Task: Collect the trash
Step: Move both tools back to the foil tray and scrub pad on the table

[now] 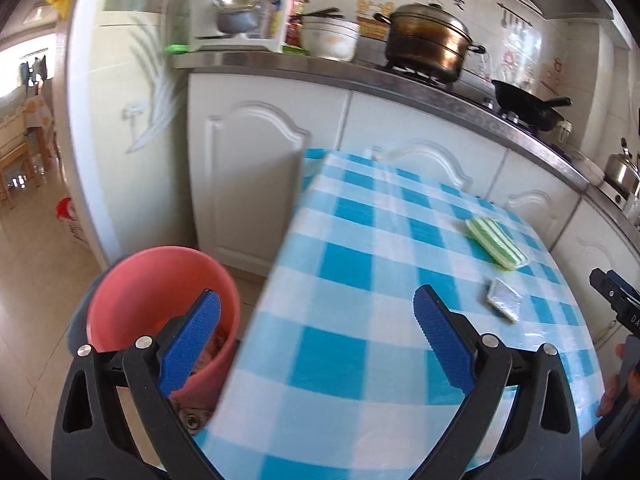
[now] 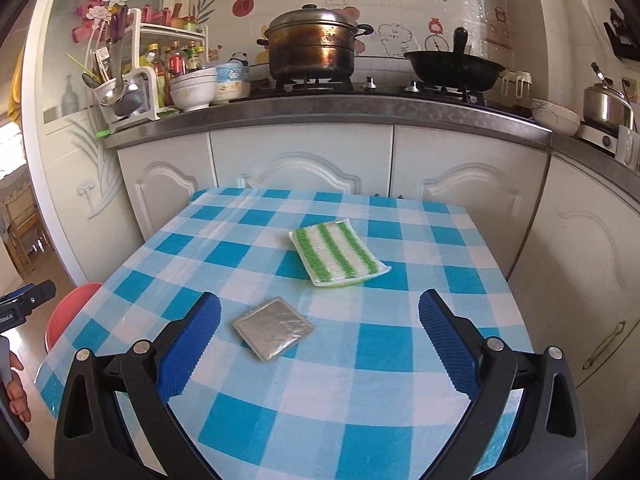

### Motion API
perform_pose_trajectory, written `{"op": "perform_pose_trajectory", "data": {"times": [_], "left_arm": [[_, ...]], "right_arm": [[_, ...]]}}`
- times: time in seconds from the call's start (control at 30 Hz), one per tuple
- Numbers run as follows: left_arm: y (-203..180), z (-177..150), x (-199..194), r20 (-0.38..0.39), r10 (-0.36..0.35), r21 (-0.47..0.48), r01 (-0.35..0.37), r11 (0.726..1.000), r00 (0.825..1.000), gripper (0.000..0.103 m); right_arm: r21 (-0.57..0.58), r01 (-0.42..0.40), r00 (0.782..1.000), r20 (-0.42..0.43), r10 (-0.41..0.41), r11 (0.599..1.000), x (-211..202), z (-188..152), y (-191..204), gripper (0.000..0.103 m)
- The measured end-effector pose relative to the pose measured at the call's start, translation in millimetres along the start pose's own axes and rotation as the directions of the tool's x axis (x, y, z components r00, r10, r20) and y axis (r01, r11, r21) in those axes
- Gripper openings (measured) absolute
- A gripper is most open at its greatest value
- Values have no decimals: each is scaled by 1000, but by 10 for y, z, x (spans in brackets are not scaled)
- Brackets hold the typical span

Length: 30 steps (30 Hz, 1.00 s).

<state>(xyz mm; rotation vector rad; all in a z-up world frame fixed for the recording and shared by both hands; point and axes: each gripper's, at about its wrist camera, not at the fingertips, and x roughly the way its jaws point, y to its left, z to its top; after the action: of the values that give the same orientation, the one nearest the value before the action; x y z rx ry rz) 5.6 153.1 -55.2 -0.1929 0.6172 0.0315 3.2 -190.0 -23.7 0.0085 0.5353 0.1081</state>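
Both claws are spread wide and empty: right claw over the near bench, left claw at its left edge above the pink bin. The silver foil packet lies flat mid-bench, likely light, thin and slippery, best pinched by an edge. Its label is unreadable. Farther off lies a green-striped sponge.

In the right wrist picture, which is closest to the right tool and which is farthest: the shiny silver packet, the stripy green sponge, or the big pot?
Nearest first from the right tool:
1. The silver packet, flat on the checked cloth, just left of middle, between the open fingers.
2. The green striped sponge, farther back on the table, near the middle.
3. The big pot, up on the stove behind the table.
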Motion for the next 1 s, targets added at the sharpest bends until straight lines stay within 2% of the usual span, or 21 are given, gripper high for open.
{"op": "perform_pose_trajectory", "data": {"times": [0.27,0.47,0.73,1.0], "left_arm": [[-749,52,183,-48,-34,131,40,991,998,98],[-1163,58,375,-111,-76,166,94,982,991,98],[-1663,51,613,-162,-123,212,156,965,979,98],[-1980,11,873,-234,-170,215,222,951,957,98]], "right_arm": [[67,57,998,-28,-56,996,14,-32,-465,98],[140,53,998,-52,-46,989,74,-32,-821,98],[153,135,990,-66,-126,979,147,-7,-1233,98],[167,163,985,-78,-152,972,324,44,-1562,98]]}}
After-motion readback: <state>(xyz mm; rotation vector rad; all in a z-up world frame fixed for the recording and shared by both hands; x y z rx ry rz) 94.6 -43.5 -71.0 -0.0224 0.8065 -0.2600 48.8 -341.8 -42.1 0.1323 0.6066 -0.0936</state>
